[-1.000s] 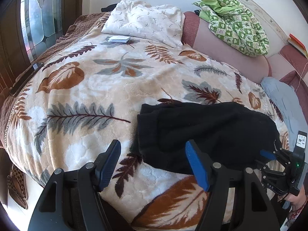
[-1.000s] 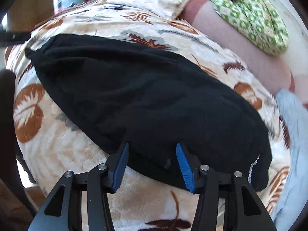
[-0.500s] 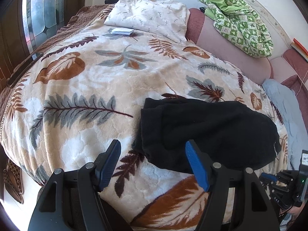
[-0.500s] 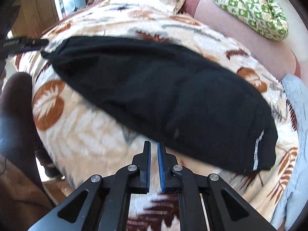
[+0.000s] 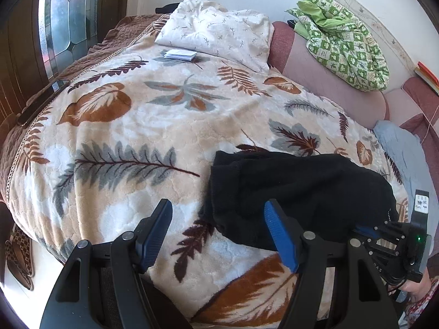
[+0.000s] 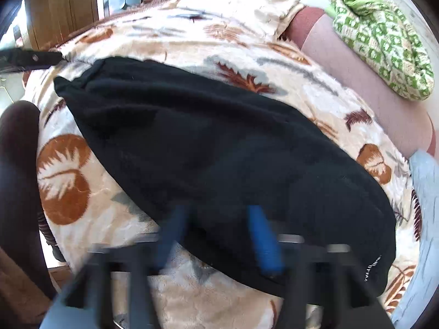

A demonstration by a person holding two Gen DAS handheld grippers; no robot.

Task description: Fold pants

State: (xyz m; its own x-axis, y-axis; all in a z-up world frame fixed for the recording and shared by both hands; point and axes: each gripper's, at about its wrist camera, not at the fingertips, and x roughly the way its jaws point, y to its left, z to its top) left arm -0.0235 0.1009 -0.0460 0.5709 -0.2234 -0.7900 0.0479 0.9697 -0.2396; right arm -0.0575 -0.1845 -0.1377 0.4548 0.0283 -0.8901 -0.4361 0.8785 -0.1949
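The black pants (image 5: 301,192) lie folded into a long band across the near side of the leaf-patterned blanket (image 5: 137,137). My left gripper (image 5: 219,235) stands open just off their left end, with its right finger (image 5: 279,238) over the near edge and nothing held. In the right wrist view the pants (image 6: 219,150) fill the middle. My right gripper (image 6: 219,235) is motion-blurred, its blue pads apart and straddling the pants' near edge towards the right end. The same gripper (image 5: 384,233) also shows at the right edge of the left wrist view.
A white pillow (image 5: 219,33) and a small white packet (image 5: 179,54) lie at the bed's far end. A green quilt (image 5: 345,41) sits on the pink headboard. Pale blue cloth (image 5: 400,150) borders the right side. Shoes (image 5: 19,260) stand on the floor at left.
The right gripper's jaws were shut and drawn back off the pants half a second ago; now they stand apart at the pants' near edge. The left gripper has hardly moved.
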